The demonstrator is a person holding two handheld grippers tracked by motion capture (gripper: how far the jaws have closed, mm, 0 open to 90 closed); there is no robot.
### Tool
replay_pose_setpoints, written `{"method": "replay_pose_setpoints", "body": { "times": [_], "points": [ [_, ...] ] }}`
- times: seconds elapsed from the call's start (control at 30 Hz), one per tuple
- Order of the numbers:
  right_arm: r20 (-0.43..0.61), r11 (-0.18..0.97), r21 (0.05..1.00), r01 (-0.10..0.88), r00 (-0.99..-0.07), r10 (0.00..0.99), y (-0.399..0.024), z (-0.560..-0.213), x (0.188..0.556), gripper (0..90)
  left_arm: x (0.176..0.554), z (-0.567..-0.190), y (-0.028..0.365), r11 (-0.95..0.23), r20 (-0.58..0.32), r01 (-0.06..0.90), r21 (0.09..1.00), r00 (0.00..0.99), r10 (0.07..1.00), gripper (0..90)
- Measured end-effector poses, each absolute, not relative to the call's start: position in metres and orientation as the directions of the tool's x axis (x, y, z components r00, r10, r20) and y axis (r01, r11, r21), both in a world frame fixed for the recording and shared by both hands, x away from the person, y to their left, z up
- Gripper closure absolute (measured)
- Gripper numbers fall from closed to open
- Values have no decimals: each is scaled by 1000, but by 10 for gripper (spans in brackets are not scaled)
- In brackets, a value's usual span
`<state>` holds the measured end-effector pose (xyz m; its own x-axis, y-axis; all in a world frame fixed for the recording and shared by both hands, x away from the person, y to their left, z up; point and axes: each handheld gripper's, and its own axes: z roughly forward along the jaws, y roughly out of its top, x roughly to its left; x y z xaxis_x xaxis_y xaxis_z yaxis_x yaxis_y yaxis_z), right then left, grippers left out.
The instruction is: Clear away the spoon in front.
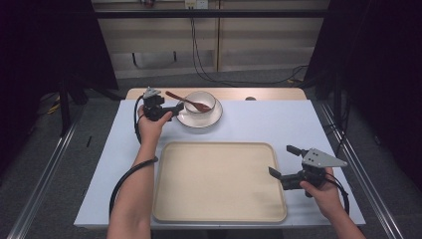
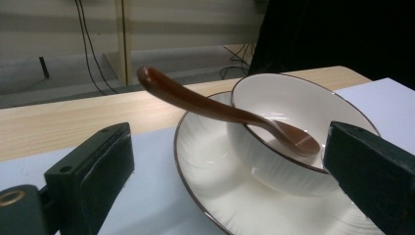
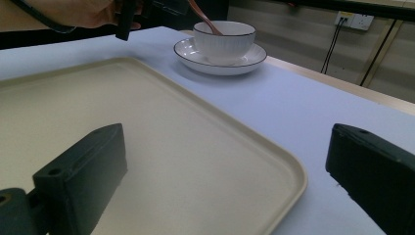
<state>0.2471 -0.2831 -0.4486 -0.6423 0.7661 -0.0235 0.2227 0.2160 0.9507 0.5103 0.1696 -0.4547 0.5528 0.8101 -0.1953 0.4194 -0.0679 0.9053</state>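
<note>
The left tool (image 2: 230, 161) gapes wide around the white ribbed ceramic bowl (image 2: 293, 122) on its saucer. Best centre on the brown wooden spoon (image 2: 220, 110) before closing; the right tool (image 1: 288, 162) waits wide open.

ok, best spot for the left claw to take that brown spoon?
Grip the spoon on its raised handle, which juts out over the bowl rim toward the left claw. Come from the bowl's left; the handle hangs free above the saucer.

A brown spoon (image 1: 188, 102) rests tilted in a white bowl (image 1: 200, 102) on a dark-rimmed white saucer (image 1: 200, 118), its handle jutting over the rim.
</note>
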Motion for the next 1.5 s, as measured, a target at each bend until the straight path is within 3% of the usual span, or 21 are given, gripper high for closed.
{"method": "replay_pose_setpoints", "body": {
  "times": [0.57, 0.8, 1.03, 1.5],
  "points": [
    [-27, 227, 947, 229, -644, 764, -282, -450, 247, 15, 522, -455, 163, -67, -199, 418, 906, 560, 804, 99],
    [-28, 235, 943, 234, -650, 759, -282, -451, 247, 15, 526, -458, 161, -61, -206, 418, 906, 564, 800, 203],
    [-27, 236, 943, 235, -654, 756, -282, -451, 246, 15, 526, -456, 158, -38, -223, 414, 909, 562, 796, 230],
    [-28, 236, 943, 233, -652, 758, -282, -451, 246, 15, 525, -453, 150, 7, -249, 392, 920, 572, 781, 368]
  ]
}}
